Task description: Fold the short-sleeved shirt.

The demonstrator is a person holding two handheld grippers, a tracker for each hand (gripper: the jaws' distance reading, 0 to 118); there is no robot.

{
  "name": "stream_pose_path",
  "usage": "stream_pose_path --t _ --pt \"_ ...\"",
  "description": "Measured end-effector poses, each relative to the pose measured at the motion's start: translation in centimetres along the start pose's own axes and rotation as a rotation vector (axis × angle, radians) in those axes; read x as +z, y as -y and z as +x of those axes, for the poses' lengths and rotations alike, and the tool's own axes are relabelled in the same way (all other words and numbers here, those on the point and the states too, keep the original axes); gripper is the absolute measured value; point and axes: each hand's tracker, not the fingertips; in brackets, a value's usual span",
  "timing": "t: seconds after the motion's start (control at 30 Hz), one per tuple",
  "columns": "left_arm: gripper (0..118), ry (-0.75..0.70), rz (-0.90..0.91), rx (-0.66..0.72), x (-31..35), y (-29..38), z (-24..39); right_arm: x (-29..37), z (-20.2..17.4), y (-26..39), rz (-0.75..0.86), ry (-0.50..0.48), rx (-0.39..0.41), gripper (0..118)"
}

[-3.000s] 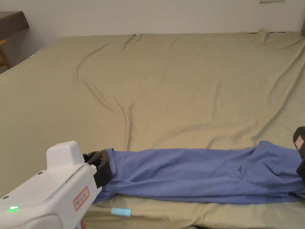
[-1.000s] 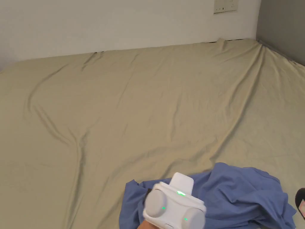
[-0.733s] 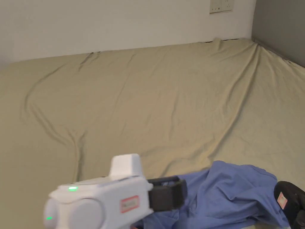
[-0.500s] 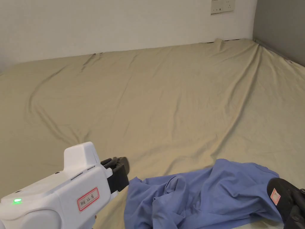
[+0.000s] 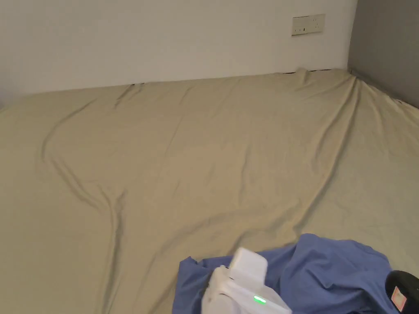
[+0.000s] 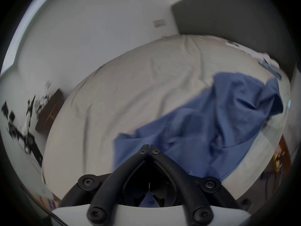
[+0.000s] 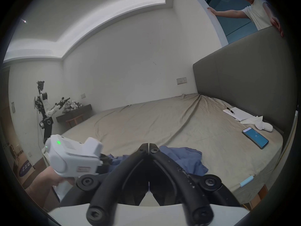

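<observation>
The shirt (image 5: pixel 327 278) lies bunched at the near edge of the bed (image 5: pixel 212 155). Left gripper (image 6: pixel 149 148) hovers over it with jaws pressed together, right gripper (image 7: pixel 149 146) likewise closed, empty. Grabbing this heap blind risks pinching several layers and folding in the creases.

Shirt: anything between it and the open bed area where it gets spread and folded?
Nothing visible. The shirt lies bunched at the near edge; the sheet beyond it is bare. The phone and papers sit off by the headboard.
</observation>
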Motion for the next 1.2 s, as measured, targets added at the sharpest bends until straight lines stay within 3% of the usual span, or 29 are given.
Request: stream_pose_path --t 0.13,0.23,0.3,0.43,0.53,0.63,0.73,0.77,0.83,0.87,0.93,1.07,1.2 --pt "0 0.003 -0.031 -0.189 -2.1 -0.2 5.5 0.8 1.3 0.3 -0.023 0.048 -0.013 2" --pt "0 -0.087 0.02 -0.249 -2.6 0.9 7.6 1.0 1.6 0.5 -0.036 0.084 -0.006 2" --pt "0 -0.052 0.019 -0.245 -2.6 1.5 6.6 1.0 1.7 0.5 -0.04 0.095 -0.003 2" --pt "0 0.19 -0.04 -0.029 -0.6 0.3 0.6 0.5 1.1 0.2 -0.03 0.075 -0.008 2" --pt "0 0.362 -0.027 0.234 2.0 1.4 -6.1 -0.1 0.3 0.1 0.008 0.052 0.013 2" --pt "0 0.369 0.109 0.379 3.9 3.6 -11.8 -1.0 -0.7 0.1 0.049 0.034 0.014 2" --pt "5 0.409 0.195 0.618 4.4 7.0 -16.3 -2.0 -1.7 0.2 0.078 0.003 0.013 2" --pt "15 0.4 0.187 0.673 4.3 8.1 -17.4 -2.3 -2.0 0.2 0.092 -0.018 0.015 2" --pt "89 0.305 0.188 0.631 4.4 9.2 -17.9 -2.9 -2.6 0.2 0.1 -0.039 0.022 2" --pt "118 0.246 0.191 0.575 4.2 9.6 -17.8 -3.3 -2.8 0.1 0.098 -0.047 0.025 2" --pt "115 0.171 0.194 0.501 4.2 10.1 -17.5 -4.2 -3.3 0.1 0.102 -0.045 0.034 2" --pt "116 0.333 0.129 0.514 1.1 8.7 -16.5 -6.3 -3.6 -0.7 0.095 -0.04 0.04 2" --pt "116 0.367 0.059 0.56 -1.0 8.7 -15.8 -7.6 -3.8 -1.3 0.09 -0.055 0.023 2"
